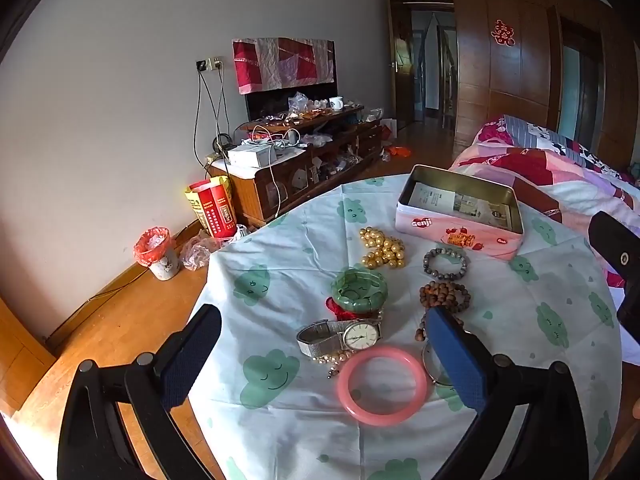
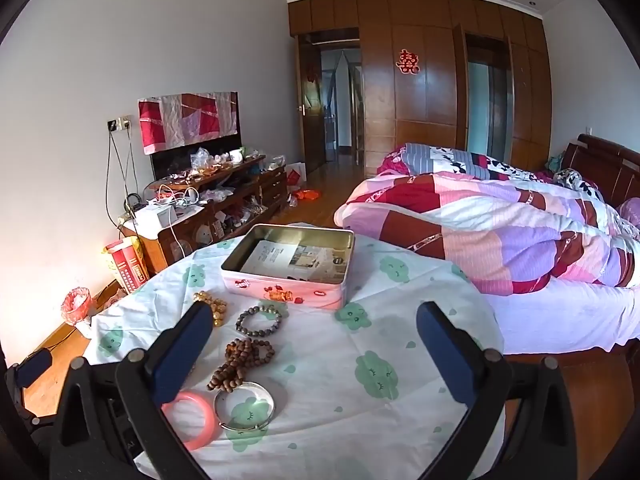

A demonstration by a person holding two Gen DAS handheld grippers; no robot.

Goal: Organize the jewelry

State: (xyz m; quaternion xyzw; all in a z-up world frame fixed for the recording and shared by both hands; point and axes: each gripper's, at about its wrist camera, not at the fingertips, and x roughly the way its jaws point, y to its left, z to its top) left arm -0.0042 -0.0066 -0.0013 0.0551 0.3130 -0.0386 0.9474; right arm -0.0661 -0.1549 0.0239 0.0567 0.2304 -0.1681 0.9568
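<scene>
Left gripper [image 1: 322,354]: jaws spread fully; nothing is held.
Between its fingers: a watch [image 1: 344,336] and a pink bangle [image 1: 382,385] are seen lying on the tablecloth [image 1: 280,280].
Just ahead: a green bangle [image 1: 359,290], then gold beads [image 1: 383,249].
By its right finger: brown beads [image 1: 444,296] and a grey bead bracelet [image 1: 445,263].
Farther ahead: an open tin [image 1: 460,212].
Right gripper [image 2: 316,346]: jaws spread fully; nothing is held; bare cloth lies between its fingers.
At its left finger: a silver bangle [image 2: 245,405].
</scene>
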